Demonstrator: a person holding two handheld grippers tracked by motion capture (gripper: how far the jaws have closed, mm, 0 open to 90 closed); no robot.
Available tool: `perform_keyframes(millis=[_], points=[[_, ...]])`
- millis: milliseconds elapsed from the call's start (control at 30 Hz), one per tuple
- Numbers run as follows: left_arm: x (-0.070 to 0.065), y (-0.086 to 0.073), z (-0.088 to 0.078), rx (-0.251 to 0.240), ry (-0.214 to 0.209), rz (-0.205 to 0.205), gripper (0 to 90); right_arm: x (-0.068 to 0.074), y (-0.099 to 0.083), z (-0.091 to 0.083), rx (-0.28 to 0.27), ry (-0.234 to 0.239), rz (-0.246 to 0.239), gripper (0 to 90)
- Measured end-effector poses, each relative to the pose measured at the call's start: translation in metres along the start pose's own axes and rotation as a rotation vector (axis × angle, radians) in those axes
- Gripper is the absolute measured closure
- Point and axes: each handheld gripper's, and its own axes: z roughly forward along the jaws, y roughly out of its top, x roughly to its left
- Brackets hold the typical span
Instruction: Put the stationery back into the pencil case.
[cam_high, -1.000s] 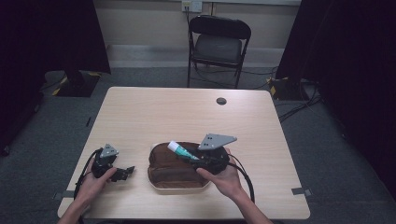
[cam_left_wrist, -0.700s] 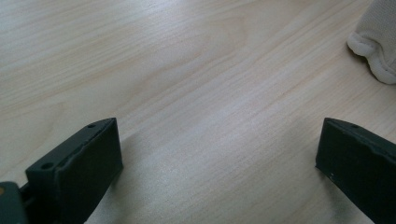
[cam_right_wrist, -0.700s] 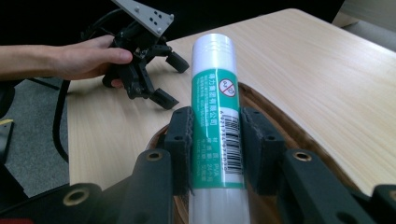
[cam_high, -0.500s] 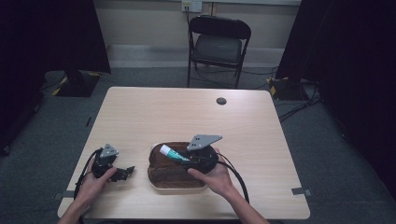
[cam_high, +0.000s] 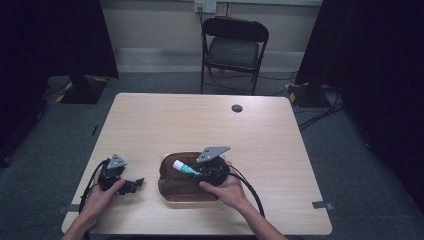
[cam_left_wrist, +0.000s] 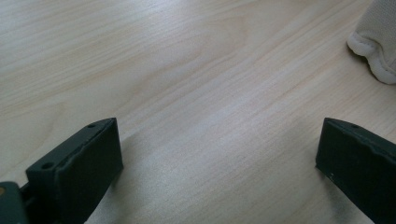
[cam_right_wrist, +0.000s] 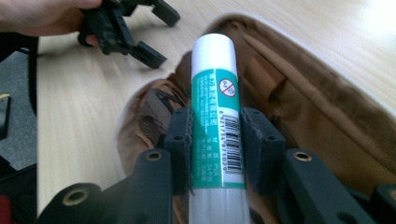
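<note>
With our right gripper (cam_right_wrist: 215, 140) clamped on the glue stick (cam_right_wrist: 215, 98), we have carried it leftward over the open pouch (cam_high: 187, 187), probably to drop it in, while our left gripper (cam_high: 134, 184) rests wide open.

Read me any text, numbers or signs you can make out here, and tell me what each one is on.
"6921734971029", roughly, under the barcode on the glue stick held by the right gripper; digits are small, so uncertain.
Red crossed-circle sign on the stick's green label; the figure inside is too small to read.
White lines of print on the label: too blurred to read.
</note>
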Motion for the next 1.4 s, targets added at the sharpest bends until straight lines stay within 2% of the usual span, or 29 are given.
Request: perform_keyframes(millis=[200,267,500,733,867,1100,1400], points=[[0.0,0.0,0.0,0.0,0.0,-0.001,0.0,-0.006,-0.004,0.009,0.036,-0.011,0.007,65.8],[0.0,0.0,0.0,-0.001,-0.002,-0.001,0.0,-0.008,-0.005,0.01,0.029,-0.014,0.025,65.7],[0.0,0.0,0.0,0.0,0.0,0.0,0.0,-0.011,-0.006,0.012,0.028,-0.022,0.028,65.1],[0.0,0.0,0.0,0.0,-0.002,-0.002,0.0,-0.015,-0.011,0.006,0.026,-0.04,0.05,64.9],[0.0,0.0,0.0,-0.003,-0.002,-0.004,0.0,-0.018,-0.014,-0.001,0.013,-0.048,0.072,65.7],[0.0,0.0,0.0,0.0,-0.002,-0.001,0.0,-0.019,-0.019,-0.022,-0.024,-0.065,0.092,65.0],[0.0,0.0,0.0,0.0,-0.002,-0.001,0.0,-0.023,-0.034,-0.05,-0.062,-0.108,0.115,62.0]])
